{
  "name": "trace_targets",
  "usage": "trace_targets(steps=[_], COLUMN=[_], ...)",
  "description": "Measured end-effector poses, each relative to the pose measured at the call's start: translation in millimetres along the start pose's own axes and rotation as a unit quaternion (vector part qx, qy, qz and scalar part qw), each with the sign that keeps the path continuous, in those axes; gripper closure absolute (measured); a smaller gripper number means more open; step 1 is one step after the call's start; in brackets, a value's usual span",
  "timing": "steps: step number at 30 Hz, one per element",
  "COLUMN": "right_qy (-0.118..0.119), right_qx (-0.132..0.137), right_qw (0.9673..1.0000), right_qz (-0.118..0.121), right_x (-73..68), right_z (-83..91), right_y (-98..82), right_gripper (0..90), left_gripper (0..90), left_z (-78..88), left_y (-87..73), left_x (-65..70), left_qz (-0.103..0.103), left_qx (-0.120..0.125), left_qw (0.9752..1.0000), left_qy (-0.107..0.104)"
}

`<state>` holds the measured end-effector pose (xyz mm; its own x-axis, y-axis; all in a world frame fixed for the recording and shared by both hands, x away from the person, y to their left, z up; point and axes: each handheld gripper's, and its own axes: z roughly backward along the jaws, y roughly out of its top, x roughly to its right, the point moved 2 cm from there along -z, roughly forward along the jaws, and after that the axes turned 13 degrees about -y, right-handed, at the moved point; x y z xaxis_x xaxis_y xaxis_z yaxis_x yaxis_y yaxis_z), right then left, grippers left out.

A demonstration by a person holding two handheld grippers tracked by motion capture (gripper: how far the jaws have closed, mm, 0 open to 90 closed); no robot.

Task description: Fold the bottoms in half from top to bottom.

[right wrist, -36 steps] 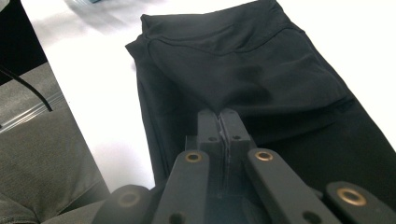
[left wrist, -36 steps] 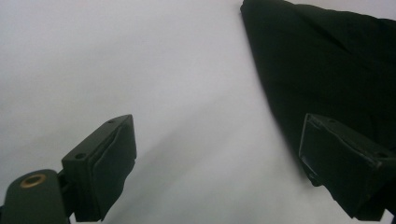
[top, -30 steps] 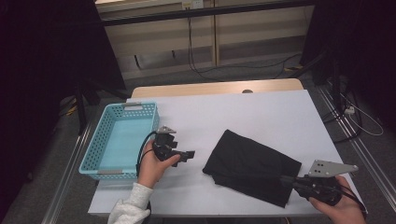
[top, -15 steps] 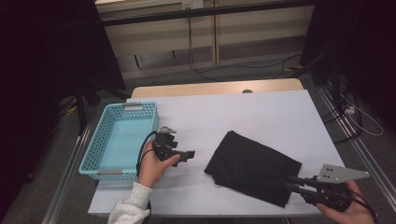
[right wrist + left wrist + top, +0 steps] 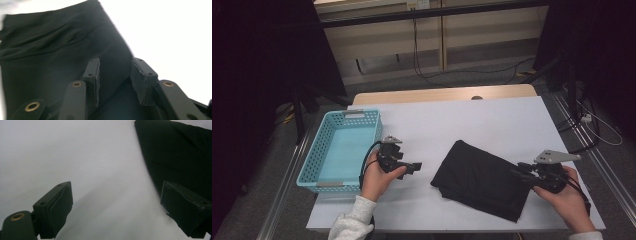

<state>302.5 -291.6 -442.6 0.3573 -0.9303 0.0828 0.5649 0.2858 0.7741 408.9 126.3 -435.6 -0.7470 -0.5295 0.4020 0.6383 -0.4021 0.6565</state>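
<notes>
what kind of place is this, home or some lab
Most likely a lab or recording workspace, not a home: a plain white table on a bare floor, loose cables along the back wall, and dark screens or curtains at the sides.

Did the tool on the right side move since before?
Yes. The right tool slid up the picture along the table's right side, over the black cloth's edge. Its jaws have just been opening; nothing is pinched between them.

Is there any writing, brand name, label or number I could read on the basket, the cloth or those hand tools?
None: no readable text anywhere.
Blue basket: pale patches on its end rims, too small to tell if they are labels.
Black cloth: plain.
Left gripper and right gripper: no markings to read.
White table: blank.
</notes>
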Motion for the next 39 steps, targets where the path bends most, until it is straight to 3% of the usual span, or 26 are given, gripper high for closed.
trace_targets(steps=[2,6,9,15,20,22,25,29,35,39], right_qy=[-0.004,-0.023,-0.024,-0.004,0.010,0.011,0.018,0.028,0.031,0.032], right_qx=[-0.006,-0.028,-0.033,-0.039,-0.041,-0.041,-0.045,-0.043,-0.022,-0.022], right_qw=[1.0000,0.9991,0.9990,0.9992,0.9991,0.9991,0.9984,0.9977,0.9984,0.9986], right_qz=[-0.002,0.021,0.018,0.012,-0.002,-0.001,-0.029,-0.045,-0.043,-0.037], right_x=[-0.1,0.2,2.1,2.3,1.0,1.0,4.2,6.4,6.2,5.0], right_z=[-8.6,-25.6,-29.8,-37.6,-38.1,-38.3,-38.6,-33.9,-19.7,-16.1], right_y=[3.0,4.2,4.5,1.6,0.2,0.1,-0.5,1.7,10.7,11.5], right_gripper=[60.1,60.8,61.9,69.0,81.1,81.6,83.6,84.4,84.4,84.5], left_gripper=[10.8,10.8,10.8,10.8,10.8,10.8,10.8,10.8,10.8,10.8], left_z=[0.6,0.7,-0.8,-1.6,-2.3,-3.1,-3.1,-3.1,-3.2,-3.4], left_y=[0.1,-0.6,-0.9,-0.8,-0.8,-1.2,-1.0,-0.7,-0.2,0.5], left_x=[-0.2,-0.9,-0.3,0.3,0.8,1.0,1.4,1.7,2.9,5.1], left_qz=[0.001,0.002,0.002,0.001,0.002,-0.001,-0.001,0.000,-0.003,-0.006], left_qx=[0.002,0.001,0.001,-0.001,-0.002,-0.004,-0.004,0.000,-0.004,-0.005], left_qw=[1.0000,1.0000,1.0000,1.0000,1.0000,1.0000,1.0000,1.0000,1.0000,0.9999], left_qy=[0.000,0.000,0.000,0.000,-0.003,-0.002,-0.002,-0.002,-0.005,-0.007])
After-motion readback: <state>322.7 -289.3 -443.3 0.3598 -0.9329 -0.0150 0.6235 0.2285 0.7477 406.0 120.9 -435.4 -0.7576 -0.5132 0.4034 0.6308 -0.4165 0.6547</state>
